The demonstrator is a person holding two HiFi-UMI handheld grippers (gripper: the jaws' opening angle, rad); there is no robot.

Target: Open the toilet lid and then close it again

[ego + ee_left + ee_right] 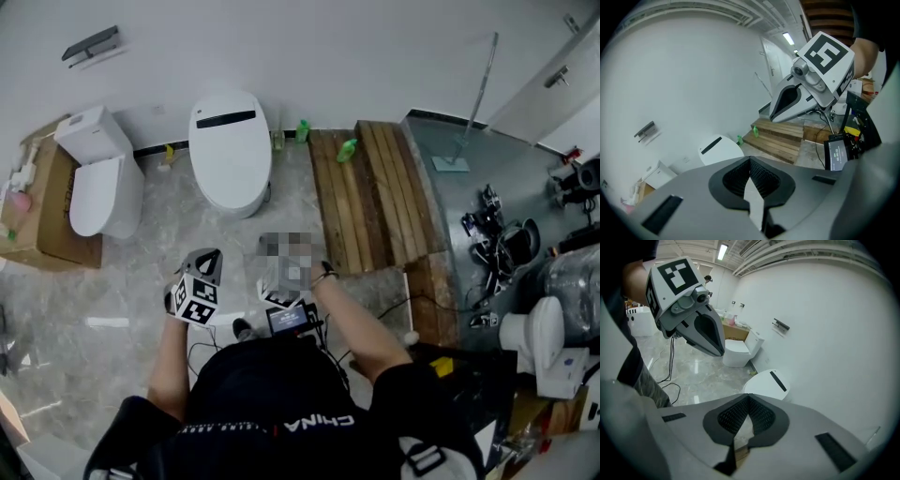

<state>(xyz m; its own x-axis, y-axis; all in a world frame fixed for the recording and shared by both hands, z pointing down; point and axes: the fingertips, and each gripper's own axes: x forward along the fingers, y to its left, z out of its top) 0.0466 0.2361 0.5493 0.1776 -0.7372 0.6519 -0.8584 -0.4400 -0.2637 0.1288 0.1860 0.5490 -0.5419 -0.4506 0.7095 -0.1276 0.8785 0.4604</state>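
Currently both tools are pressed together and pinch nothing. The left tool (750, 161) and the right tool (749, 399) each show pads meeting, with only floor beyond.

The toilet lid (230, 141) lies flat down on its bowl, ahead of both tools and well apart from them. That fits a lid yet to be raised or one already lowered again; cannot tell which.

Risks, as judgement:
- If the lid is to be lifted, closed jaws get no bite on its smooth, rounded edge. A tip could skid off and the lid drop back hard.
- A second toilet (98, 183) stands ahead and left of the left tool, so it is easy to head for the wrong one.
- Cables (671, 359) trail on the floor below and behind the tools, near the person's legs. They could snag a step forward.
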